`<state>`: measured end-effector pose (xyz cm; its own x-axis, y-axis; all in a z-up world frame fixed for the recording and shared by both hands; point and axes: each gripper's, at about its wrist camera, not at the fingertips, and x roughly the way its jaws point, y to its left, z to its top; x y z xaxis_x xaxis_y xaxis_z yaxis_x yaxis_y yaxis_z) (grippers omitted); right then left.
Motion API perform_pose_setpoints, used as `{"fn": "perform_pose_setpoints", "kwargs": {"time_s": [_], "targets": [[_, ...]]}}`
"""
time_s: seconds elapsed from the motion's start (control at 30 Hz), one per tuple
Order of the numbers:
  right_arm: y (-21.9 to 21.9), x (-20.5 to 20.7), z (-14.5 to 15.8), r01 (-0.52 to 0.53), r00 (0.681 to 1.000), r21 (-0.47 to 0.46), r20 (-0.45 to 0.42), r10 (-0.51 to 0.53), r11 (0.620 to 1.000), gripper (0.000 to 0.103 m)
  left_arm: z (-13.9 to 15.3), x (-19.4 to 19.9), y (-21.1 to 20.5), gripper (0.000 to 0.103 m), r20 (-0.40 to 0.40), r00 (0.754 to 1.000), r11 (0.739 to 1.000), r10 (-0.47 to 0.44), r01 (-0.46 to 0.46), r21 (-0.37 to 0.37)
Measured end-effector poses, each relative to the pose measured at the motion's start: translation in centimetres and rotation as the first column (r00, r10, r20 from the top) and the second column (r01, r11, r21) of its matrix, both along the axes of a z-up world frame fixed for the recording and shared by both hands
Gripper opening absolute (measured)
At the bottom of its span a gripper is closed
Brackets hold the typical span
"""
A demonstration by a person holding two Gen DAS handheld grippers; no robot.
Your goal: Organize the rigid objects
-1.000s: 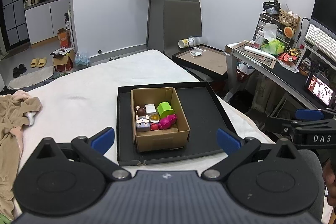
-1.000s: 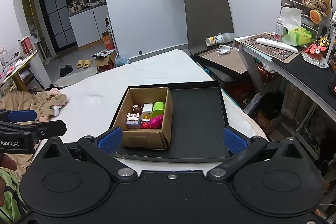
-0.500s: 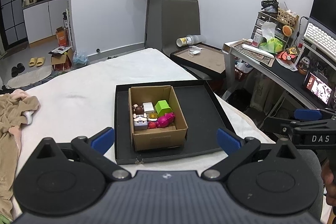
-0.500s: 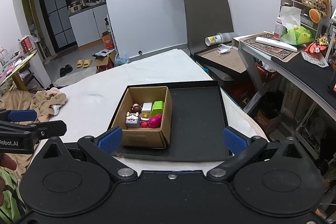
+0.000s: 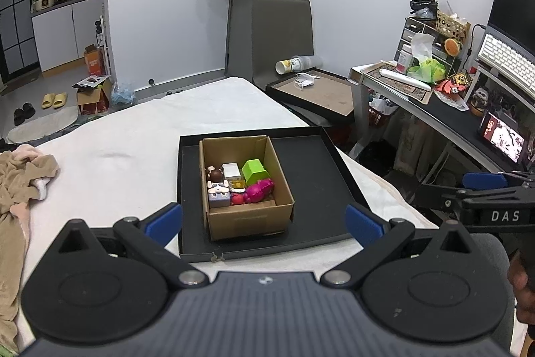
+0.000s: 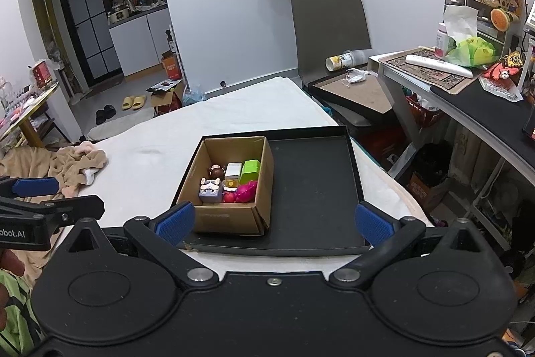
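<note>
A cardboard box [image 5: 247, 216] stands in the left half of a shallow black tray [image 5: 314, 176] on a white-covered table. Inside lie several small toys: a green block [image 5: 254, 170], a magenta figure [image 5: 259, 189], a white cube [image 5: 231, 171], a grey-lilac character cube [image 5: 218, 193] and a brown figure [image 5: 215, 173]. The box [image 6: 230, 218] and tray [image 6: 314, 183] also show in the right wrist view. My left gripper [image 5: 264, 221] is open and empty, short of the tray's near edge. My right gripper [image 6: 273, 221] is open and empty, likewise held back.
A beige cloth [image 5: 20, 186] lies at the table's left. A cluttered desk [image 5: 434, 102] stands to the right, with a second tray and a chair [image 5: 284, 35] behind the table. The other gripper shows at each view's side edge [image 6: 40, 216].
Both grippers have drifted slightly; the box and tray sit a little higher and further left in the left wrist view. Both stay open and empty.
</note>
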<state>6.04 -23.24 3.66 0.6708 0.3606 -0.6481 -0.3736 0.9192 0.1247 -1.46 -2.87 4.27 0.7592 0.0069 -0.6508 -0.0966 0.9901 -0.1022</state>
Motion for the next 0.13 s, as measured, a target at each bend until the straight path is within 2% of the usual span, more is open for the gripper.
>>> {"fn": "perform_pose_setpoints", "kwargs": {"time_s": [0.13], "targets": [[0.03, 0.09, -0.34, 0.003, 1.000, 0.005, 0.001, -0.003, 1.000, 0.103, -0.11, -0.04, 0.08, 0.103, 0.004, 1.000, 1.000, -0.007, 0.007, -0.001]]}}
